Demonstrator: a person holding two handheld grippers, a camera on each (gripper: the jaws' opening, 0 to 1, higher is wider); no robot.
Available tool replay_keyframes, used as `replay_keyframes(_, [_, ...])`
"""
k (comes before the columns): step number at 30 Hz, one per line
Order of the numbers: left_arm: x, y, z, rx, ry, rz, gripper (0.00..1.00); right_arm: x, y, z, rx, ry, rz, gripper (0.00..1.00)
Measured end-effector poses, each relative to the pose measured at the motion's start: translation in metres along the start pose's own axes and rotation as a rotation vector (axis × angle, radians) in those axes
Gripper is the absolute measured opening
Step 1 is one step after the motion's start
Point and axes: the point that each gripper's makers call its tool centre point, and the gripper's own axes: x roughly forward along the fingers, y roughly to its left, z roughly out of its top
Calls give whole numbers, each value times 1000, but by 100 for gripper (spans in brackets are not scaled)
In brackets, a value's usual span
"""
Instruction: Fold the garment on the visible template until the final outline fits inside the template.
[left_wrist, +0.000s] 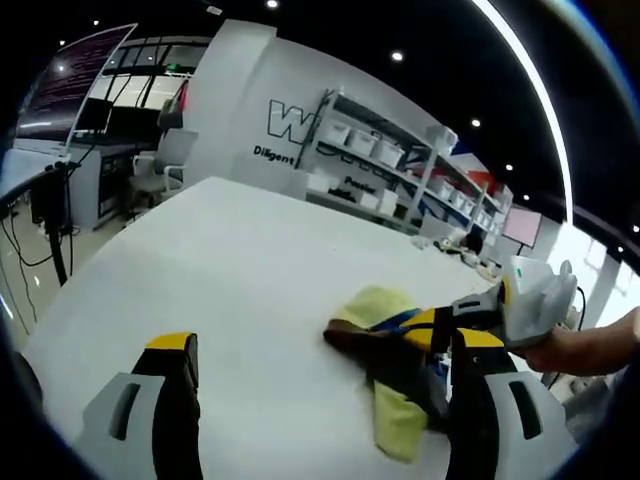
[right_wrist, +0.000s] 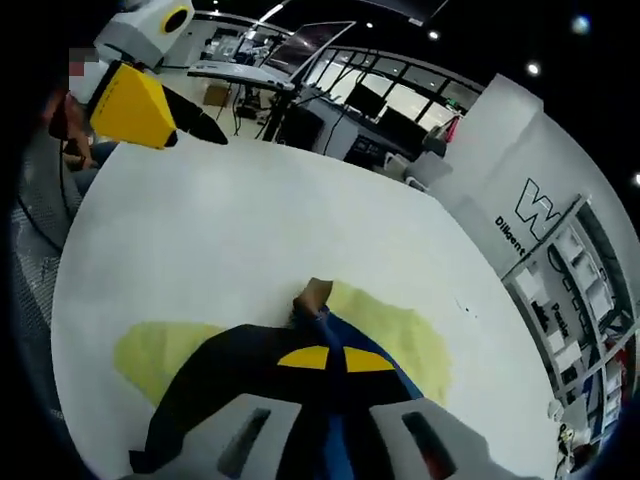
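White bench (left_wrist: 230, 270) top, matte. Behind it, white wall (left_wrist: 240, 110) with dark lettering, partly cut off. Metal shelving rack (left_wrist: 385, 165) holding white bins stands along that wall. Big tilted display screen (left_wrist: 75, 75) far left, black cables (left_wrist: 20, 245) hanging beneath. Monitors on desks (right_wrist: 375, 105) near windows. Ceiling dark with spot lights (left_wrist: 397, 56).

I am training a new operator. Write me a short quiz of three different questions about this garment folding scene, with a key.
1. True or false: the right gripper is shut on the garment.
2. The left gripper is: A) shut on the garment, B) open above the white table, C) holding a box.
3. Fill in: beside dark fabric, the garment shows pale ______ fabric.

Key: 1 true; 2 B; 3 yellow.
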Motion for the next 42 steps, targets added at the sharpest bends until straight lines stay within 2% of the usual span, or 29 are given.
replay_keyframes(3, [0, -1, 0, -3, -1, -3, 99, -2, -2, 2, 22, -9, -1, 0])
replay_keyframes(4, [1, -3, -1, 1, 5, -7, 99, -7, -5, 4, 71, -20, -8, 0])
replay_keyframes(6, [1, -11, -3, 18, 14, -26, 98, -13, -11, 16, 126, -79, -24, 0])
replay_keyframes(10, [6, -23, -6, 66, 37, -67, 96, -24, -24, 26, 119, -105, -37, 0])
replay_keyframes(12, [8, -27, -6, 87, 40, -80, 96, -28, -34, 28, 144, -116, -50, 0])
replay_keyframes(15, [10, -27, -4, 82, 39, -84, 96, -32, -39, 31, 154, -127, -58, 0])
replay_keyframes(19, [18, -37, -6, 108, 59, -94, 93, -38, -44, 34, 184, -139, -59, 0])
replay_keyframes(30, [52, -59, -11, 72, 101, -115, 89, -51, -66, 39, 215, -171, -95, 0])
replay_keyframes(32, [60, -60, -13, 99, 108, -107, 88, -55, -70, 44, 225, -207, -103, 0])
replay_keyframes(34, [67, -65, -19, 163, 140, -139, 87, -57, -70, 47, 221, -222, -95, 0])
replay_keyframes(39, [80, -58, -28, 135, 176, -127, 80, -60, -75, 49, 227, -232, -107, 0])
replay_keyframes(42, [85, -54, -31, 130, 192, -123, 70, -62, -78, 51, 230, -238, -115, 0])
